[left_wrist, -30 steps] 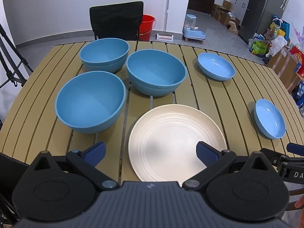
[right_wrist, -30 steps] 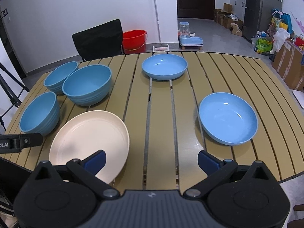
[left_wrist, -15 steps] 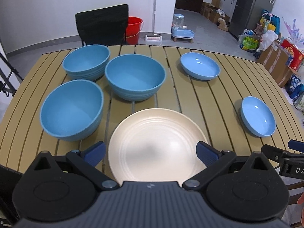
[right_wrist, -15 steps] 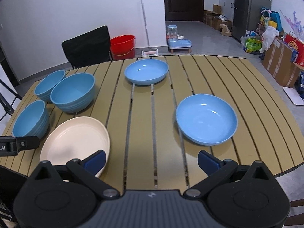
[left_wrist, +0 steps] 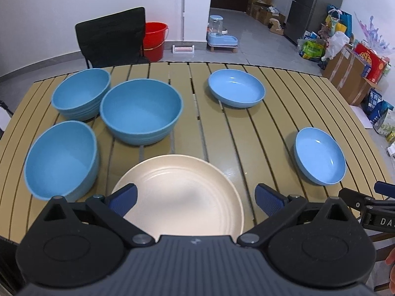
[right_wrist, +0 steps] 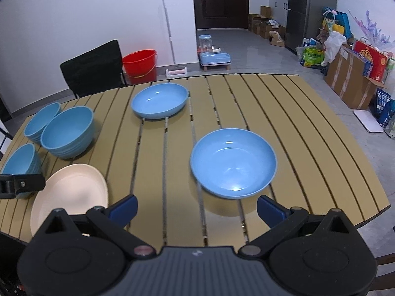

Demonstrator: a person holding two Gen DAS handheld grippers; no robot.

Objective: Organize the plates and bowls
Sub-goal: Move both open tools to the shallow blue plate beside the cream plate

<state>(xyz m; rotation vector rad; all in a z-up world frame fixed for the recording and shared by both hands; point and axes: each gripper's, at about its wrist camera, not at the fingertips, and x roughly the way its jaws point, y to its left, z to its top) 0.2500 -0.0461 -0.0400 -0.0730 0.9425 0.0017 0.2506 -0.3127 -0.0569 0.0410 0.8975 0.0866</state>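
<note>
Both grippers, left gripper [left_wrist: 195, 198] and right gripper [right_wrist: 196, 208], hang spread and empty over the slatted tan bench [right_wrist: 308, 133], so nothing's stacked yet, and I'd guess the next move is grabbing the round cream plate [left_wrist: 182, 197].

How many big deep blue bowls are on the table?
3. All sit on the table's left: one at the back, one beside it toward the middle, one nearest the camera. None looks hidden.

White walls [right_wrist: 74, 12] (grey floor [right_wrist: 246, 46])
</note>
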